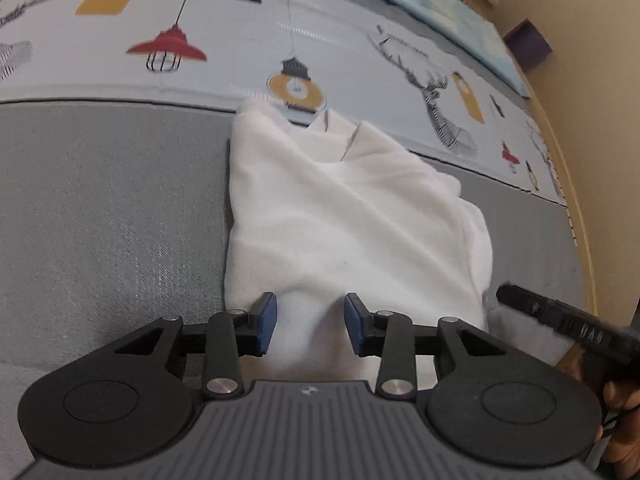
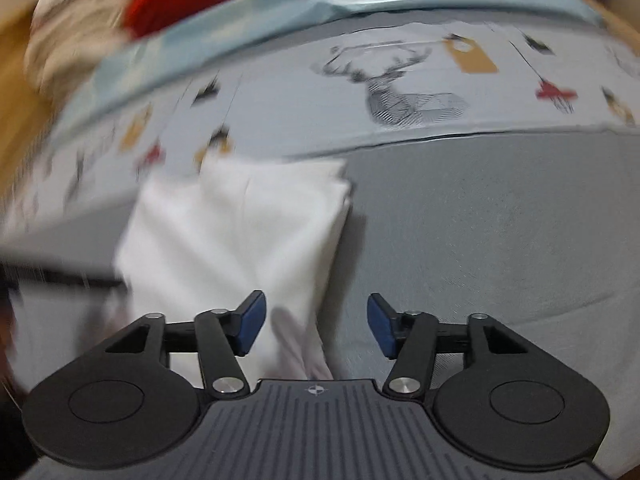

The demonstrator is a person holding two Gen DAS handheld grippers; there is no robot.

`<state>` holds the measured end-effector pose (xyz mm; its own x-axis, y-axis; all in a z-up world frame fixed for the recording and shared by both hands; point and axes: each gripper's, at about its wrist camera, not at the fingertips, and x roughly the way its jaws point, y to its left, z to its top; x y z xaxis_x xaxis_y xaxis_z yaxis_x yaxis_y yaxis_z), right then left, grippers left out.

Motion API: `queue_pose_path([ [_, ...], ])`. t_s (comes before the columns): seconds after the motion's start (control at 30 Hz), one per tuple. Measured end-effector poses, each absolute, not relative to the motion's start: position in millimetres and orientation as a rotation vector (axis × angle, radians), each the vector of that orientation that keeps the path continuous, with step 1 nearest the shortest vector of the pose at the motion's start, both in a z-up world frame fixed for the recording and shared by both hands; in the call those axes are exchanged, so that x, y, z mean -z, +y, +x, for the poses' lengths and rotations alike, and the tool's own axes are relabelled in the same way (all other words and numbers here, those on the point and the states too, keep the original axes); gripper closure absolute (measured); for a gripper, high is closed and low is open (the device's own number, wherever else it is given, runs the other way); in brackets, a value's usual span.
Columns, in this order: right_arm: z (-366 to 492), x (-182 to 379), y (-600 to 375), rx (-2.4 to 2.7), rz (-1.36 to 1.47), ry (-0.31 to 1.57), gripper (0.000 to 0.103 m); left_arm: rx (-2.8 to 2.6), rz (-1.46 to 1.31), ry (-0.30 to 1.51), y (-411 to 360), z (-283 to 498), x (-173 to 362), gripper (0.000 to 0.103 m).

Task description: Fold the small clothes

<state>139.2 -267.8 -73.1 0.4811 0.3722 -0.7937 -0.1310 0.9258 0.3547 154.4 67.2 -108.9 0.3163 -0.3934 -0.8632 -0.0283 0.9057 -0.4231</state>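
Note:
A small white garment (image 1: 344, 216) lies partly folded on the grey bed cover (image 1: 112, 208), its collar end toward the patterned sheet. My left gripper (image 1: 311, 324) is open, its blue pads either side of the garment's near edge, which rises between them. The garment also shows in the right wrist view (image 2: 236, 232), blurred. My right gripper (image 2: 316, 322) is open over the garment's near right corner, its right pad above the grey cover. The other gripper's black body (image 1: 560, 320) shows at the right of the left wrist view.
A pale sheet printed with lamps and deer (image 1: 280, 40) lies beyond the garment. A light blue pillow (image 1: 452, 8) sits at the far edge. A red and cream bundle (image 2: 160, 4) lies at the far left. A beige wall (image 1: 592, 80) borders the bed on the right.

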Motion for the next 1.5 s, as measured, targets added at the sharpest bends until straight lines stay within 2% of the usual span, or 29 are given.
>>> queue_pose_path([
  [0.03, 146, 76, -269, -0.29, 0.303, 1.035, 0.034, 0.247, -0.4, 1.237, 67, 155, 109, 0.055],
  [0.07, 153, 82, -268, -0.268, 0.327, 1.054, 0.033, 0.238, -0.419, 1.238, 63, 159, 112, 0.054],
  [0.2, 177, 104, -260, -0.209, 0.401, 1.153, 0.033, 0.224, -0.504, 1.232, 70, 161, 106, 0.052],
  [0.37, 185, 115, -245, -0.169, 0.449, 1.177, 0.033, 0.238, -0.545, 1.14, 85, 158, 86, 0.049],
  [0.47, 191, 121, -243, -0.147, 0.464, 1.187, 0.032, 0.085, -0.473, 1.24, 87, 166, 109, 0.045],
  [0.5, 192, 123, -244, -0.143, 0.472, 1.191, 0.031, 0.069, -0.492, 1.275, 87, 168, 118, 0.041],
  [0.6, 196, 126, -245, -0.135, 0.488, 1.191, 0.029, 0.104, -0.627, 1.324, 86, 176, 136, 0.038],
  [0.67, 197, 127, -245, -0.137, 0.488, 1.184, 0.03, 0.104, -0.614, 1.33, 80, 179, 141, 0.038],
  [0.7, 196, 126, -244, -0.142, 0.491, 1.178, 0.036, 0.106, -0.608, 1.327, 78, 180, 143, 0.04],
  [0.73, 196, 125, -245, -0.157, 0.507, 1.171, 0.054, 0.109, -0.595, 1.32, 76, 181, 143, 0.045],
  [0.77, 197, 125, -246, -0.177, 0.539, 1.165, 0.063, 0.114, -0.58, 1.31, 75, 181, 142, 0.049],
  [0.8, 196, 123, -246, -0.174, 0.556, 1.157, 0.068, 0.123, -0.568, 1.289, 74, 181, 139, 0.059],
  [0.83, 196, 122, -244, -0.165, 0.549, 1.143, 0.074, 0.133, -0.561, 1.27, 73, 182, 135, 0.064],
  [0.87, 196, 120, -243, -0.162, 0.543, 1.134, 0.076, 0.143, -0.532, 1.23, 72, 181, 128, 0.065],
  [0.93, 197, 115, -241, -0.156, 0.548, 1.091, 0.09, 0.136, -0.473, 1.138, 75, 180, 112, 0.066],
  [1.0, 197, 104, -241, -0.171, 0.591, 1.004, 0.094, 0.111, -0.469, 1.046, 81, 178, 96, 0.064],
  [1.07, 194, 83, -235, -0.211, 0.583, 0.855, 0.095, 0.06, -0.503, 0.967, 95, 176, 83, 0.055],
  [1.1, 191, 73, -231, -0.185, 0.53, 0.783, 0.094, 0.012, -0.526, 0.93, 105, 173, 78, 0.049],
  [1.13, 188, 66, -226, -0.142, 0.476, 0.739, 0.085, -0.007, -0.551, 0.913, 113, 171, 76, 0.047],
  [1.17, 187, 64, -223, -0.104, 0.439, 0.725, 0.071, -0.005, -0.575, 0.922, 119, 171, 77, 0.047],
  [1.2, 187, 63, -222, -0.078, 0.421, 0.735, 0.043, 0.003, -0.597, 0.957, 125, 172, 82, 0.047],
  [1.23, 187, 65, -222, -0.085, 0.421, 0.751, 0.041, 0.002, -0.612, 0.997, 128, 172, 87, 0.047],
  [1.33, 188, 67, -221, -0.204, 0.442, 0.814, 0.044, 0.007, -0.607, 1.099, 131, 169, 101, 0.047],
  [1.43, 190, 80, -209, -0.309, 0.39, 0.951, 0.046, 0.035, -0.515, 1.165, 122, 169, 109, 0.046],
  [1.5, 192, 95, -194, -0.288, 0.258, 1.066, 0.047, 0.021, -0.418, 1.257, 112, 168, 123, 0.038],
])
